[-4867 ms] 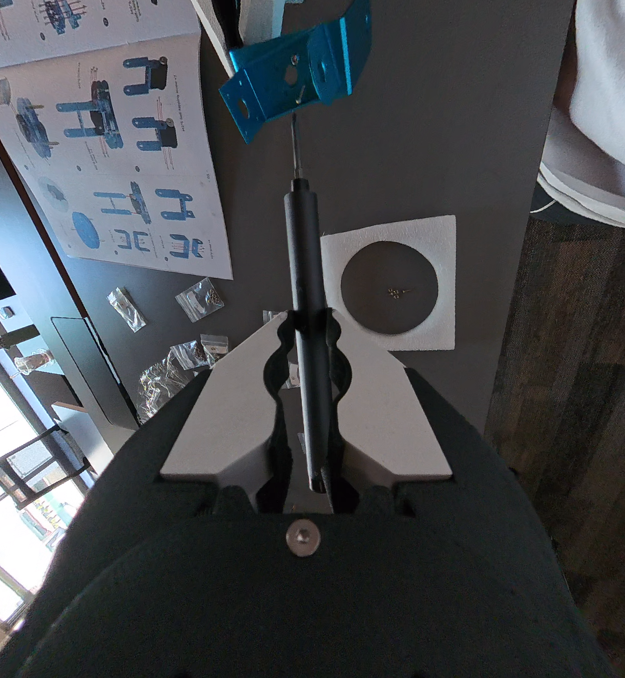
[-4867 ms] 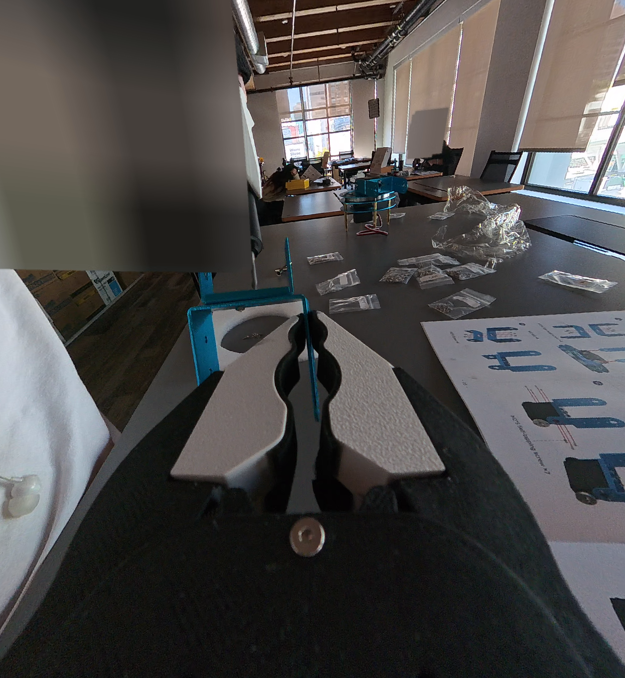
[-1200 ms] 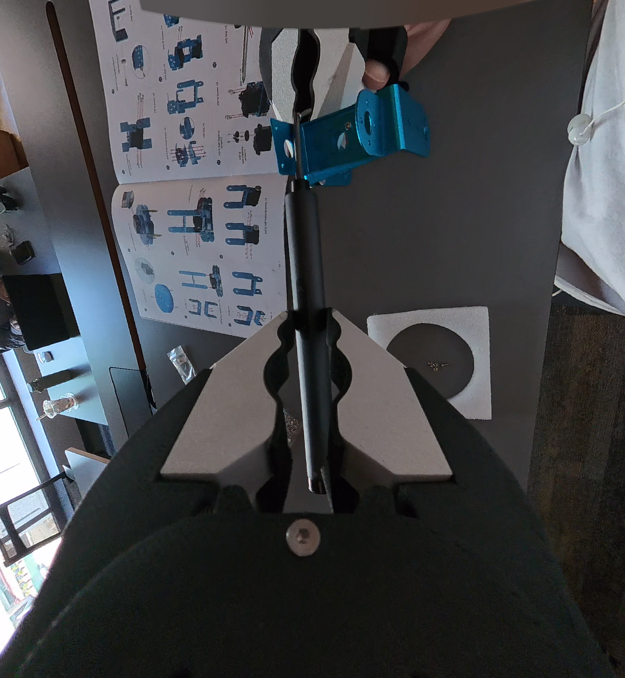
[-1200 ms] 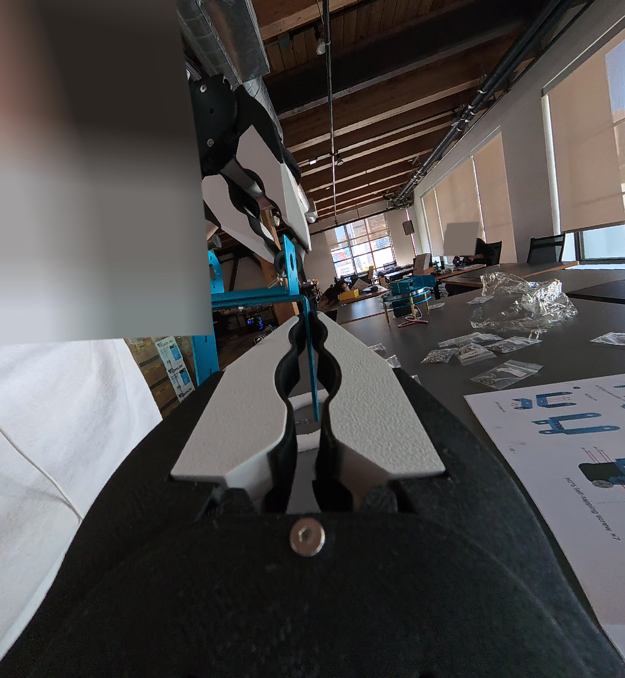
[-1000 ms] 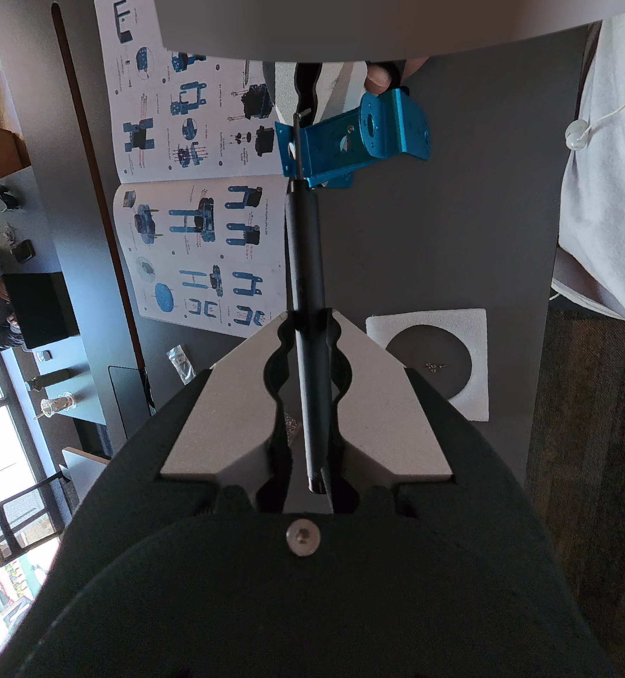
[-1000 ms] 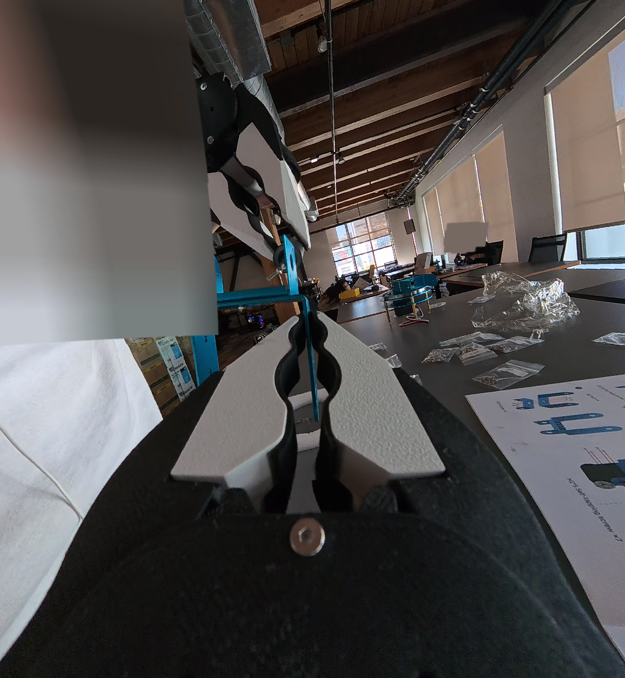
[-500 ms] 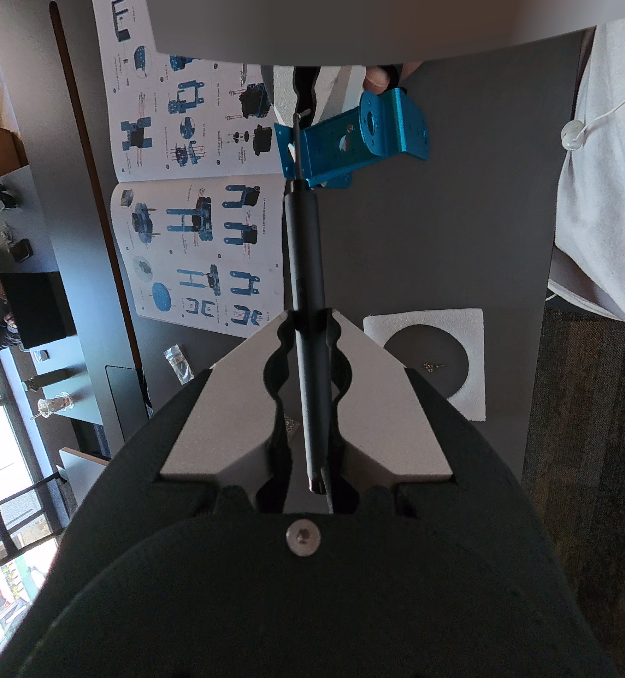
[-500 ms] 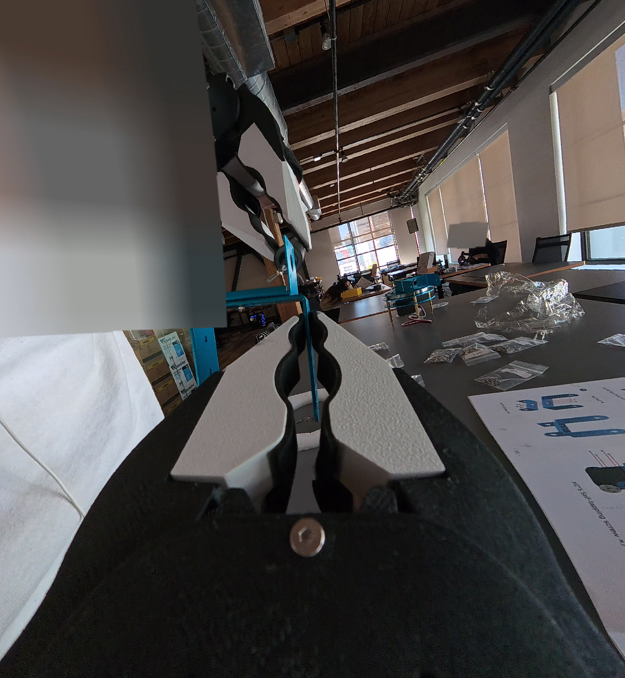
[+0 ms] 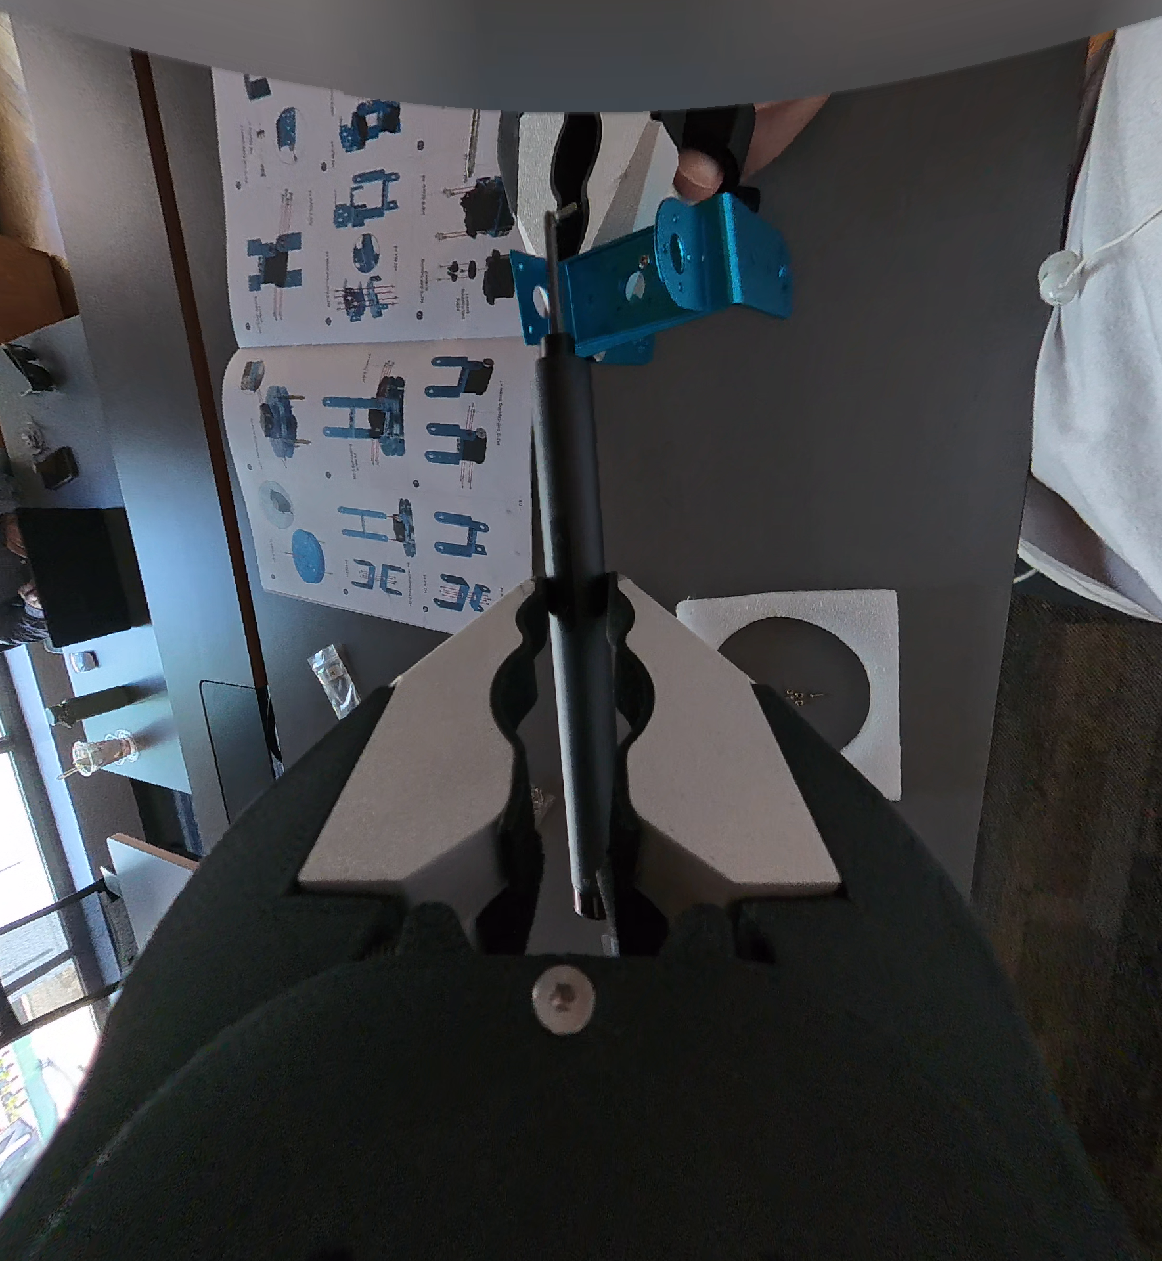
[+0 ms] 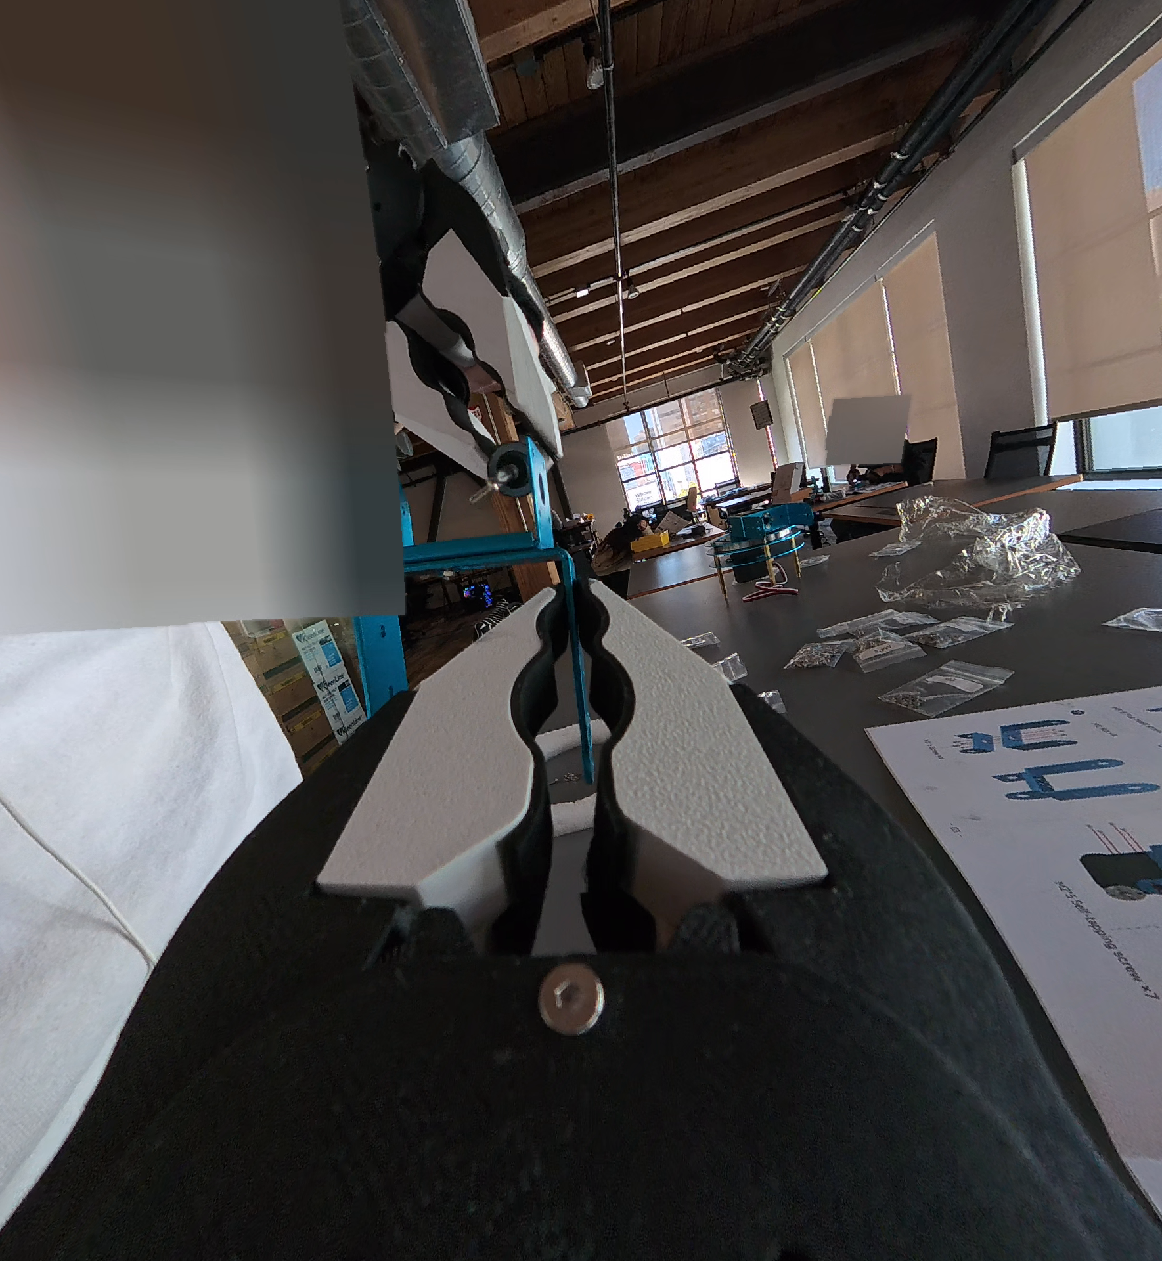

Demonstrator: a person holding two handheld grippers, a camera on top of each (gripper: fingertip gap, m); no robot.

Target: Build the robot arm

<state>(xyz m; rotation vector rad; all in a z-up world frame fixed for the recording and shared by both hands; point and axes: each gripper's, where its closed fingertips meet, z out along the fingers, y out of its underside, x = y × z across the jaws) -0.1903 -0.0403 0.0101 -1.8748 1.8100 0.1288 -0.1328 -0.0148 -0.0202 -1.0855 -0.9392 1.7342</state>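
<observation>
My left gripper (image 9: 572,593) is shut on a black screwdriver (image 9: 568,518) that points forward; its thin shaft passes through a hole in the flange of a blue metal bracket (image 9: 660,280). My right gripper (image 10: 574,593) is shut on one thin flange of that blue bracket (image 10: 482,549) and holds it in the air above the table. In the right wrist view the left gripper (image 10: 475,382) comes down from above, the screwdriver tip (image 10: 506,474) at the bracket's upper flange. In the left wrist view the right gripper (image 9: 581,170) shows behind the bracket.
An open instruction booklet (image 9: 373,409) lies on the dark table (image 9: 803,443). A white foam square (image 9: 878,614) with a round cutout holds small screws. Small plastic bags (image 10: 939,675) and crumpled wrap (image 10: 974,559) lie farther off. A person in a white shirt (image 10: 86,785) stands close. Left tips to right tips: about 8 cm.
Both grippers rose from the table with bracket and screwdriver. The screwdriver, short of the bracket 4.9 s ago, now passes through its flange hole. In the last second there was only slight drift.
</observation>
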